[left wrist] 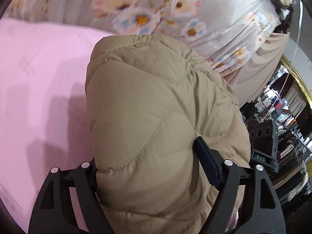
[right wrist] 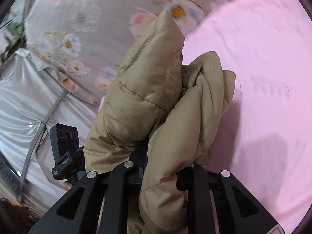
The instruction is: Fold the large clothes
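A tan quilted puffer jacket (left wrist: 156,117) fills the left wrist view, bunched thick between my left gripper's (left wrist: 154,167) two black fingers, which are shut on it; one blue pad (left wrist: 206,163) shows at its right side. In the right wrist view the same jacket (right wrist: 156,101) rises in bulky folds from between my right gripper's (right wrist: 158,167) fingers, which are shut on it. Both grippers hold the jacket above a pink sheet (left wrist: 39,89), which also shows in the right wrist view (right wrist: 263,78). The fingertips are hidden in the fabric.
A grey floral bedcover (left wrist: 156,9) lies beyond the pink sheet, also in the right view (right wrist: 78,39). The other gripper's camera block (right wrist: 64,142) shows at left, and in the left view at right (left wrist: 267,142). A cluttered shelf area (left wrist: 282,120) and silvery fabric (right wrist: 23,101) flank the bed.
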`<action>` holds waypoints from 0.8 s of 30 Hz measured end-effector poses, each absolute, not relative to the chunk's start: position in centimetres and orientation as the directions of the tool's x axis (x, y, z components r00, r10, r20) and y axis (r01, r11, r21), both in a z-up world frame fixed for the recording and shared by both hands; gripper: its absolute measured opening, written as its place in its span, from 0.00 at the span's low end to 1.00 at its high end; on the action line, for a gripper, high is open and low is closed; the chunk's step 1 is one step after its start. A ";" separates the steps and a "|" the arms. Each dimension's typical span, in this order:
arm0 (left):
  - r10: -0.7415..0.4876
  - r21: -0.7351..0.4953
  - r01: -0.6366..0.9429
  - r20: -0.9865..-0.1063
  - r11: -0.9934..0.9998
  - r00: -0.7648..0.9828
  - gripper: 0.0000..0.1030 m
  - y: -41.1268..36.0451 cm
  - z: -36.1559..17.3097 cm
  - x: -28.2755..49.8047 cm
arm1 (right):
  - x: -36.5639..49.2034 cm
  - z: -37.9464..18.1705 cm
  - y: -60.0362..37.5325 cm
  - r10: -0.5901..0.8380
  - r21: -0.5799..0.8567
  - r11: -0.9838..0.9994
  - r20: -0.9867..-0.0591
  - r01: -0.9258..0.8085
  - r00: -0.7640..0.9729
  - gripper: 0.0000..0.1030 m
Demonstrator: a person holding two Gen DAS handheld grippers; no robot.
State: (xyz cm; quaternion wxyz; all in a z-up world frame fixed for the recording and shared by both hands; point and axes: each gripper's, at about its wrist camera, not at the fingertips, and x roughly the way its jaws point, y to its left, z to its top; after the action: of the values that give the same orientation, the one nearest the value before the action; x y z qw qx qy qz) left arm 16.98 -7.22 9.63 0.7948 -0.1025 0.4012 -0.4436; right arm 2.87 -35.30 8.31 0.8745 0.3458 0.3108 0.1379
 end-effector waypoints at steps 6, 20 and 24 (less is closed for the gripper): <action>-0.791 -0.427 0.682 -0.466 0.594 0.397 0.75 -5.8 13.5 21.7 | 9.9 12.6 -33.7 0.420 0.611 0.785 -0.402 -0.104 0.814 0.17; -0.711 -0.367 0.629 -0.524 0.686 0.469 0.75 -2.8 9.6 34.9 | 25.1 7.4 -31.0 0.404 0.584 0.809 -0.478 -0.061 0.780 0.18; -0.685 -0.363 0.607 -0.568 0.707 0.457 0.75 -2.7 6.6 37.6 | 27.6 4.2 -30.7 0.398 0.586 0.810 -0.520 -0.023 0.756 0.18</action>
State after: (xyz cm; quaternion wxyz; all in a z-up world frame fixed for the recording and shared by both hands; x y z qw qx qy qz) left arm 37.65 -2.73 6.60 0.8518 -0.0541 0.3575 -0.3791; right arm 27.61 -30.69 4.18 0.8926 0.2847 0.3290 0.1180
